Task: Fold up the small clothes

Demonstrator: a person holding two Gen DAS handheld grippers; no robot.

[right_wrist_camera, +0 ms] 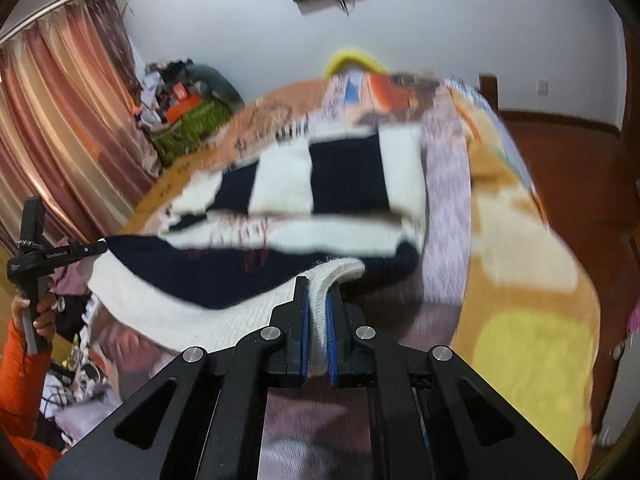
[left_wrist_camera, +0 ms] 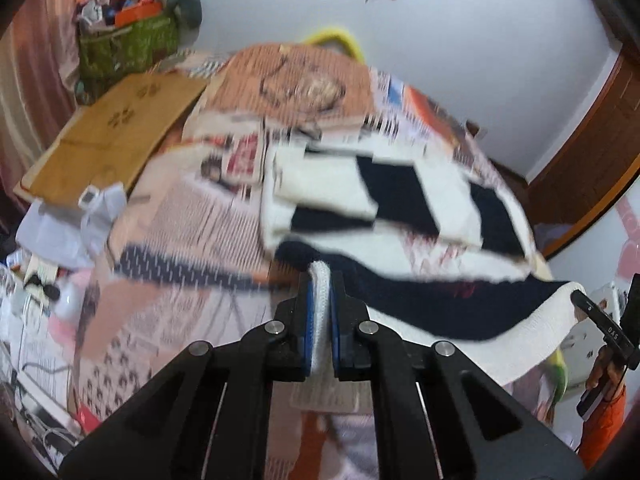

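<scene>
Left tongs clamped on white hem of striped sweater; right tongs clamped on same hem; sweater lifted above bed near front edge

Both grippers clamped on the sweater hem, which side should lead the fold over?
Neither clearly. The left gripper and the right gripper each pinch a white hem corner of the striped sweater, lifted level above the bed. Probably both move forward together; if one must lead, the pictures show no advantage.
</scene>
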